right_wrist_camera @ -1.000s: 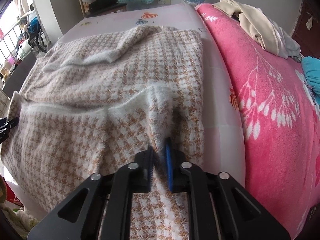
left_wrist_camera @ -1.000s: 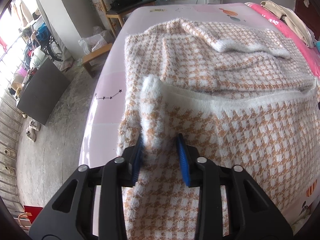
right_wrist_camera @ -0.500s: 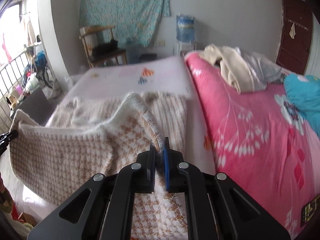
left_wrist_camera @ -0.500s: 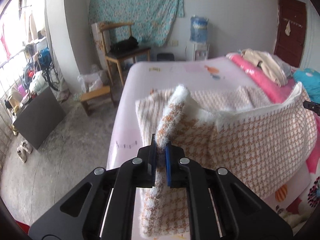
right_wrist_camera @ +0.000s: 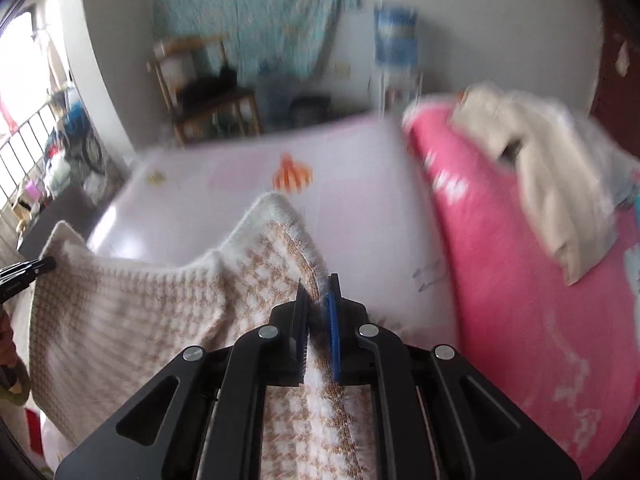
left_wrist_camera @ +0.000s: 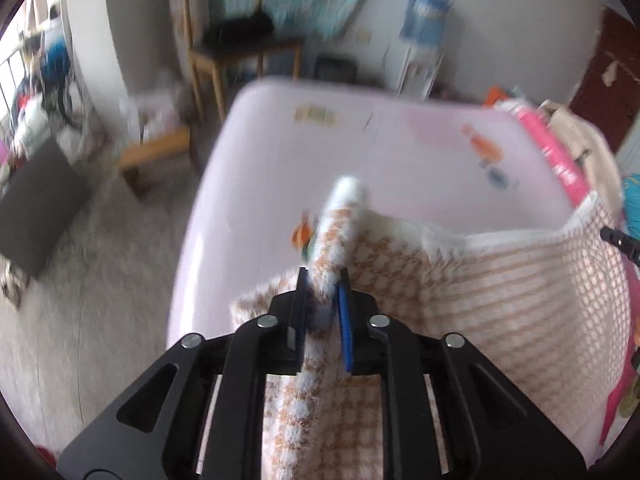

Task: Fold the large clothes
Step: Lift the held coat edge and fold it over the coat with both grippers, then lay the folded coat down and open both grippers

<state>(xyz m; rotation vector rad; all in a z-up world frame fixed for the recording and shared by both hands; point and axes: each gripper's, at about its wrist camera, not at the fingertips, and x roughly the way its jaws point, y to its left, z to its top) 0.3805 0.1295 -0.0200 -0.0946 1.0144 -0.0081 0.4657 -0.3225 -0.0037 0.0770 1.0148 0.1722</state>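
A fuzzy tan-and-white houndstooth sweater (left_wrist_camera: pixel 500 304) hangs in the air between my two grippers, above the pale pink bed (left_wrist_camera: pixel 400 152). My left gripper (left_wrist_camera: pixel 323 312) is shut on its left edge, which sticks up between the blue pads. My right gripper (right_wrist_camera: pixel 318 312) is shut on the sweater's (right_wrist_camera: pixel 132 308) right edge. The right gripper's tip shows at the far right of the left wrist view (left_wrist_camera: pixel 618 238). The left gripper's tip shows at the far left of the right wrist view (right_wrist_camera: pixel 28 270). Both views are motion-blurred.
A pink flowered blanket (right_wrist_camera: pixel 520 280) covers the bed's right side, with beige clothes (right_wrist_camera: pixel 540 160) piled on it. A wooden chair (left_wrist_camera: pixel 232 52), a low stool (left_wrist_camera: pixel 156 152) and a water dispenser (left_wrist_camera: pixel 424 32) stand beyond the bed. Grey floor (left_wrist_camera: pixel 100 280) lies to the left.
My left gripper closed on the sweater's edge. Both grippers lifted the sweater off the bed and carried it up and forward; the far part of the bed is now bare.
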